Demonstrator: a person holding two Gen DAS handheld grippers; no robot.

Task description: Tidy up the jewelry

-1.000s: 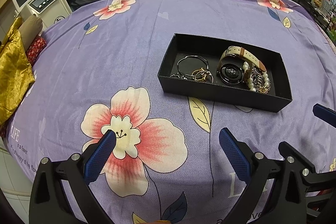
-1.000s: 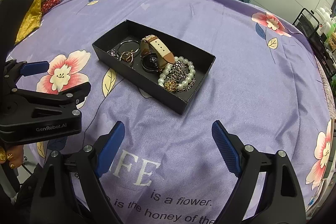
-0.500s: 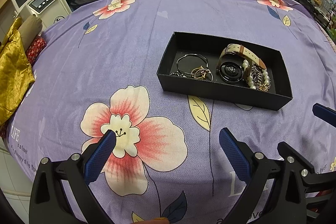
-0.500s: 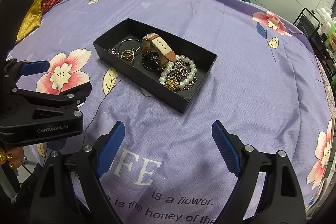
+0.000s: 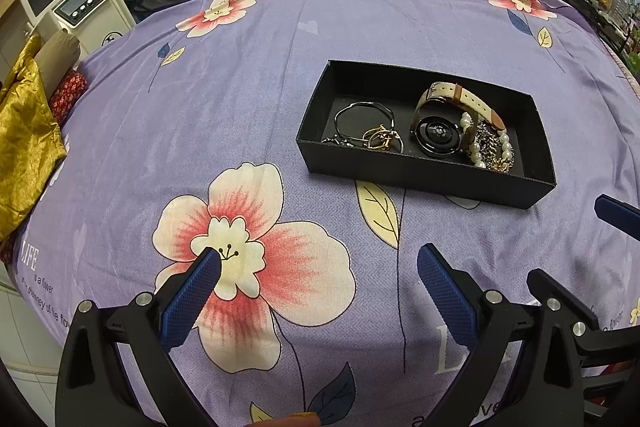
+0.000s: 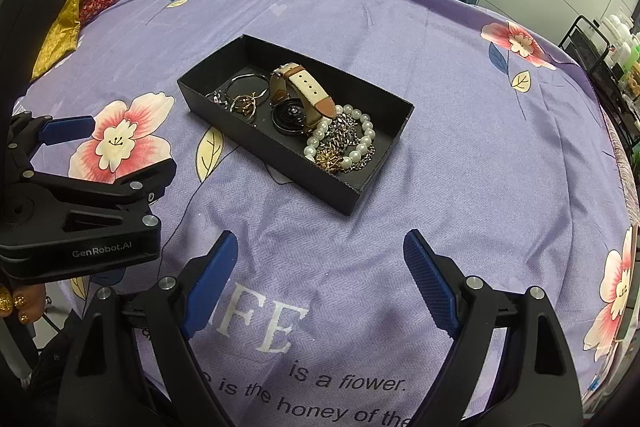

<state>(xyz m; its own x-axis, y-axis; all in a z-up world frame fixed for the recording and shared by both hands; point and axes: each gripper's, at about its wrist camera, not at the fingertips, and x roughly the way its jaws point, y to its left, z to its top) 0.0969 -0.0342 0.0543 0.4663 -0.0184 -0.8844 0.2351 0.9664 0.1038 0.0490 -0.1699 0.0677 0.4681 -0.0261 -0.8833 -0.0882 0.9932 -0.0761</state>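
In the left wrist view, the left gripper hangs over the purple flowered cloth with its two blue-padded jaws spread wide and nothing between them. One black tray lies ahead and to the right, well apart from the fingertips. Its near wall hides the lower edge of the jewelry. Inside sit one watch with a tan strap, one thin dark bangle, a small tangle of gold rings that cannot be counted, and one pearl bracelet mixed with chain, hard to separate. At the right edge, one blue pad of the right gripper shows, its other finger cut off.

In the right wrist view, the right gripper is also spread wide and empty, above the printed lettering on the cloth. The tray lies ahead, slightly left, turned diagonally. Here the pearl bracelet shows more fully, coiled with a silver chain and a gold piece. The watch lies beside it, and the bangle lies further left. The left gripper enters from the left, partly cut off. Gold-painted nails peek from the lower left corner.
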